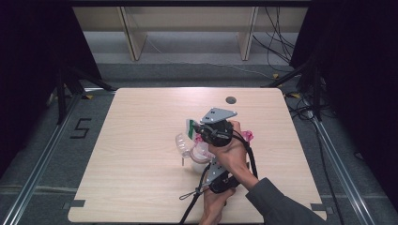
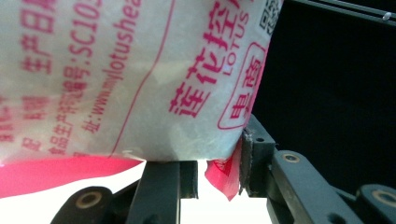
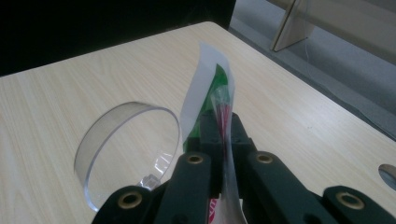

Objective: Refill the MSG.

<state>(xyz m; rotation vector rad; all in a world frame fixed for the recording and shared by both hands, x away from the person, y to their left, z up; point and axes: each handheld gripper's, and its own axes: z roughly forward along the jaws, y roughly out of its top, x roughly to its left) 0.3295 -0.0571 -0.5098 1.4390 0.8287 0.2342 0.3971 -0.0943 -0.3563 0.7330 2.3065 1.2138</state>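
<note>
The seasoning bag is held up over the middle of the table, right by the clear measuring cup. Its top strip is pinched flat in the pressed-together right gripper — the lower corner is clamped by the left gripper. A clean tear is best got by pulling steadily across, bag kept level so nothing gets spilled. Nothing can be seen inside the cup.

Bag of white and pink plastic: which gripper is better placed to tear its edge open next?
Right, probably. The right gripper is shut on the thin flat edge of the bag, beside the clear cup. The left gripper meets the bag's broad printed side, which suits steadying better.
</note>
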